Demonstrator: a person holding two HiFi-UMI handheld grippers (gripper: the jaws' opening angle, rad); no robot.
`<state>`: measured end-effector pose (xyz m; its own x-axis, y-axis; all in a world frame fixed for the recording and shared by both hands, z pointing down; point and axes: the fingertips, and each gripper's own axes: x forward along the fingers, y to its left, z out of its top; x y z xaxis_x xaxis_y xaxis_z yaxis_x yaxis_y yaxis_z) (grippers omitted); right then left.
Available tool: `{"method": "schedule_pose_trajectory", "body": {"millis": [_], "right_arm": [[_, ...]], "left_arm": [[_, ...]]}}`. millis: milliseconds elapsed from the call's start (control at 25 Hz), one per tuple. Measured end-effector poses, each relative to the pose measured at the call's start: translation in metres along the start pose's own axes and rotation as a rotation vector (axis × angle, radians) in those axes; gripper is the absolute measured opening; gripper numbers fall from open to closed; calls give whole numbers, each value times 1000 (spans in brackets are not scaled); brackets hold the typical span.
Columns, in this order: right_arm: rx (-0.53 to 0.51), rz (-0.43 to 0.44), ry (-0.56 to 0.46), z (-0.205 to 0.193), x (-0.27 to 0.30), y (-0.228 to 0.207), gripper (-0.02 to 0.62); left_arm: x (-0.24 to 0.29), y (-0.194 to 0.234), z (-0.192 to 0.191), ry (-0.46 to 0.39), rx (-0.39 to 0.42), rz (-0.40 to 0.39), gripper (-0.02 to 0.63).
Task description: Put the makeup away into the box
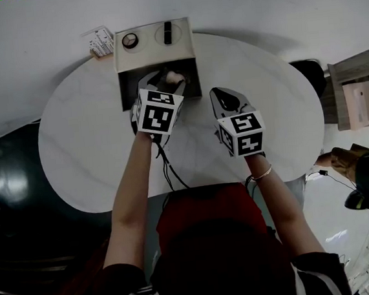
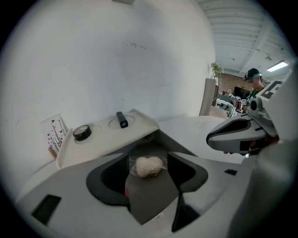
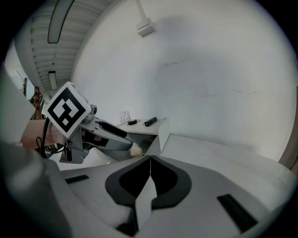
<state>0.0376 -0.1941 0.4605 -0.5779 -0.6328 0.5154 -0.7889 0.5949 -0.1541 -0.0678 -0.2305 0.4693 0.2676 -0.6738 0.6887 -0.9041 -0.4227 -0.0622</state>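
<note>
**Sponge is in the box, not sure what's left to grab**

Our left tongs (image 2: 149, 155) are spread wide with nothing clamped. The cream makeup sponge (image 2: 149, 166) lies past the tips on the dark floor of the box (image 1: 124, 84), and the pads aren't touching it. Our right tongs (image 3: 150, 160) are pressed together and empty, hovering over the white table (image 1: 86, 133) just beside the box.

We'd call this the drop-off step for the sponge, and it looks done. The next move is probably to lift the left tongs clear without nudging the sponge, then look for another item.

A round compact (image 1: 130, 40) and a black tube (image 1: 167, 32) sit in hollows on the opened lid (image 1: 152, 46). We honestly can't tell if that's their home or if they're still waiting.

From the head view the left tongs cover most of the box's inside, so anything else in there is hidden. There's a reddish bit by the left jaw's edge that we can't identify. The sponge might be in clear wrap, but it's too blurry to say.
</note>
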Motion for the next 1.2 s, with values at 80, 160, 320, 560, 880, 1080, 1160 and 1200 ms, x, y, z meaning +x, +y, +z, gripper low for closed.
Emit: {"method": "schedule_pose_trajectory", "body": {"millis": [80, 160, 320, 560, 880, 1080, 1160, 1200], "right_arm": [[3, 0, -10, 2, -3, -1, 15], [5, -5, -21, 5, -6, -1, 15], [11, -16, -42, 10, -15, 0, 15], [12, -24, -88, 21, -33, 6, 15], [16, -32, -188, 44, -57, 19, 15], [7, -37, -232, 55, -71, 32, 15], [5, -40, -246, 57, -76, 37, 15], [4, -41, -253, 58, -79, 40, 15]], "left_arm": [[-6, 1, 5, -21, -6, 14, 256], [-13, 1, 8, -37, -13, 23, 256], [-26, -6, 11, -66, -45, 8, 251], [-49, -11, 15, -138, -92, 27, 148], [-84, -8, 18, -242, -168, 52, 53], [-105, -7, 18, -303, -200, 53, 31], [-113, -10, 16, -321, -202, 41, 24], [-117, -12, 15, -328, -203, 35, 23]]}}
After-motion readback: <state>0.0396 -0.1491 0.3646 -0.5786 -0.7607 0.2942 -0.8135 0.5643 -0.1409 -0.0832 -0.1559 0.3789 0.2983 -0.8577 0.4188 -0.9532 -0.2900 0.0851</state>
